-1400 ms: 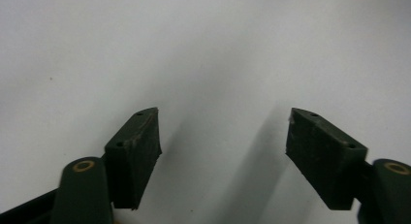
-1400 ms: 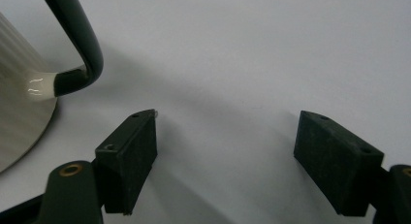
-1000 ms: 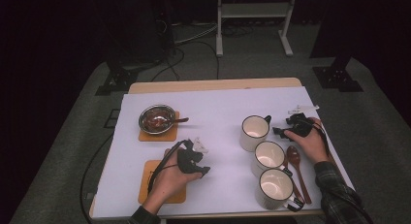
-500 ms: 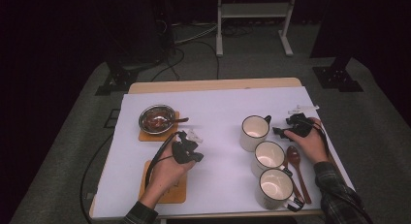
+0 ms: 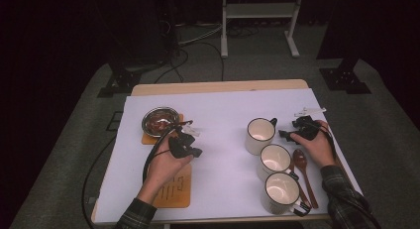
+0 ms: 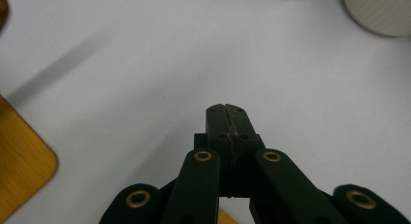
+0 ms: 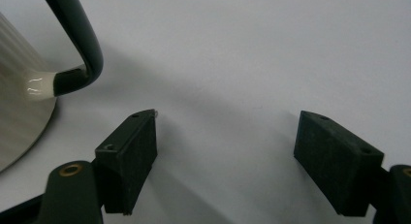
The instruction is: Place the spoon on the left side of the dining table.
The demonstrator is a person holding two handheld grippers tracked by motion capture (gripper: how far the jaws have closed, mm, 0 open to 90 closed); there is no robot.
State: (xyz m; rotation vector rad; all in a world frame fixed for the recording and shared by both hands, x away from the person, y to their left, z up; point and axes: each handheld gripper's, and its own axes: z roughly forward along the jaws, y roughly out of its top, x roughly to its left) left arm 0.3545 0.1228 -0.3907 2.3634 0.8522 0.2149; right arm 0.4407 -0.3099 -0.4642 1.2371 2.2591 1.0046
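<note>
No writing is legible; left tool (image 6: 226, 109) closed on nothing, right tool (image 7: 225, 151) wide beside the mug (image 7: 19, 88).

bare paper (image 5: 223, 115) mid-table gives free passage; three mugs (image 5: 276, 158) block right side.

Taking the middle mug (image 5: 275, 159) on the table (image 5: 223, 105) as reference: one mug (image 5: 259, 134) stands behind it, another (image 5: 281, 191) before it. The spoon (image 5: 302, 167) lies just right. Far left, the bowl (image 5: 159, 121) sits on a board (image 5: 146, 139); a second board (image 5: 174, 192) lies left and nearer me.
</note>
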